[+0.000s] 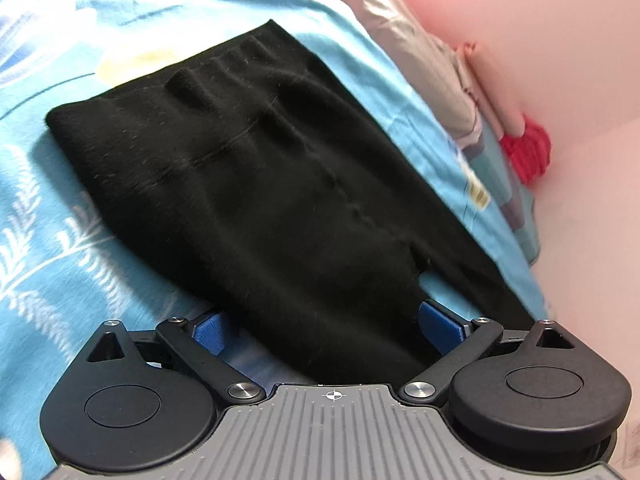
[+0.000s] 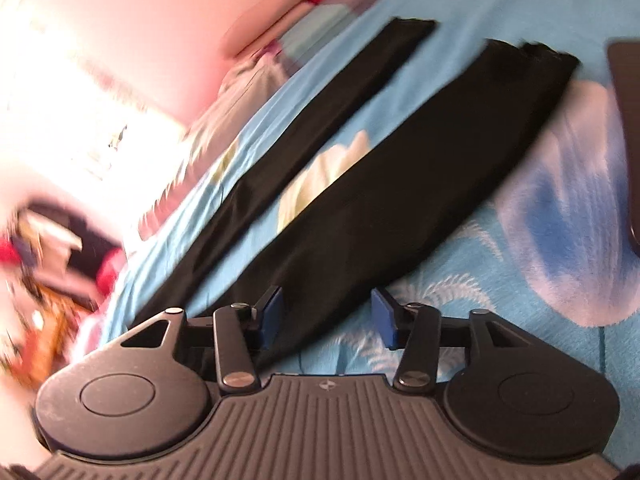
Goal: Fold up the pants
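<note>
The black pants (image 1: 256,184) lie flat on a bed covered with a turquoise sheet (image 1: 72,240) printed with white fern shapes and pale flowers. In the left wrist view the waistband end lies farthest from the camera, and the fabric widens toward the camera until it splits at the crotch, where a small wedge of sheet shows through. The left gripper (image 1: 328,324) sits low over that near part, its jaws spread wide; the dark cloth runs between the two blue pads (image 1: 440,320) without either pad pressing on it (the left pad is partly tucked under the fabric edge, so contact there is hard to judge).

In the right wrist view the two legs (image 2: 400,184) stretch away diagonally, apart from each other with a strip of sheet between them. The right gripper (image 2: 326,316) is about half open, and the near end of the wider leg lies between its blue pads, which stand clear of the cloth on both sides.

Beside the bed runs a pink wall (image 1: 540,40), with a red object (image 1: 526,152) and folded bedding against it
</note>
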A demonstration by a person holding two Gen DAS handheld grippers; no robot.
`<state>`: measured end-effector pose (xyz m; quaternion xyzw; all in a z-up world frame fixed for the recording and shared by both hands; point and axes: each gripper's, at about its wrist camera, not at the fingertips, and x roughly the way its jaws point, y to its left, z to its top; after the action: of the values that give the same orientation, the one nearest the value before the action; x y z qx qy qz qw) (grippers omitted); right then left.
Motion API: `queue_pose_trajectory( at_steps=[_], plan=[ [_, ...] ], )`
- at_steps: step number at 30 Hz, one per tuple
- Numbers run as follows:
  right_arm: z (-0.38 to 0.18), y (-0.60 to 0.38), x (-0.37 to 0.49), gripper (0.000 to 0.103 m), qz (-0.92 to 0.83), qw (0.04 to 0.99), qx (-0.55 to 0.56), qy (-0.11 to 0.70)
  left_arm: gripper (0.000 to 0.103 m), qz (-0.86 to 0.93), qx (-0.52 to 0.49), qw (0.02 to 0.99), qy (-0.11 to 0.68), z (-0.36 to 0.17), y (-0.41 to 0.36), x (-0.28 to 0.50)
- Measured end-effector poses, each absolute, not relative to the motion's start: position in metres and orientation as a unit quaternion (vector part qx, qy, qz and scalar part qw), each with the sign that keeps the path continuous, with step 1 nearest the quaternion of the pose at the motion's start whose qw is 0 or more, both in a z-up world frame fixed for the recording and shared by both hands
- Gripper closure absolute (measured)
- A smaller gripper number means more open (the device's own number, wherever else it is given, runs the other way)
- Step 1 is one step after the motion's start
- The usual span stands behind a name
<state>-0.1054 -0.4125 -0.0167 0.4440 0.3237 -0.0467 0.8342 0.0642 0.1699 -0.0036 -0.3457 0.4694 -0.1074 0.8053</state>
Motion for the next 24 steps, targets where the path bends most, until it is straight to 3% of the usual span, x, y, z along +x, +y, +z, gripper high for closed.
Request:
queue_pose_trajectory(
  at_steps=[6, 8, 10, 12, 13, 15, 18, 24],
  plan=[
    [-0.027, -0.424, -0.102, 0.062, -0.051, 0.821, 0.482, 0.301, 0.0, -0.119, -0.355, 0.813, 0.446, -0.008, 0.176, 0.073],
    [-0.029, -0.426, -0.101, 0.071, -0.06, 0.822, 0.479, 0.303, 0.0, -0.115, -0.357, 0.817, 0.438, -0.009, 0.178, 0.075],
    [-0.027, -0.423, -0.1, 0.091, -0.071, 0.83, 0.457, 0.313, 0.0, -0.101, -0.35, 0.824, 0.434, -0.009, 0.179, 0.076],
    [-0.023, -0.422, -0.099, 0.092, -0.071, 0.839, 0.437, 0.318, 0.0, -0.082, -0.341, 0.829, 0.436, -0.01, 0.181, 0.076],
    [-0.017, -0.421, -0.096, 0.093, -0.071, 0.845, 0.423, 0.32, 0.011, -0.071, -0.331, 0.832, 0.439, -0.01, 0.183, 0.076],
    [-0.004, -0.421, -0.089, 0.094, -0.069, 0.857, 0.401, 0.316, 0.008, -0.071, -0.329, 0.834, 0.438, -0.008, 0.188, 0.078],
    [0.022, -0.42, -0.065, 0.094, -0.063, 0.874, 0.362, 0.318, 0.013, -0.081, -0.327, 0.841, 0.424, 0.004, 0.19, 0.087],
    [0.055, -0.435, 0.026, 0.095, -0.055, 0.886, 0.307, 0.344, 0.015, -0.103, -0.296, 0.854, 0.414, 0.03, 0.18, 0.15]
  ],
)
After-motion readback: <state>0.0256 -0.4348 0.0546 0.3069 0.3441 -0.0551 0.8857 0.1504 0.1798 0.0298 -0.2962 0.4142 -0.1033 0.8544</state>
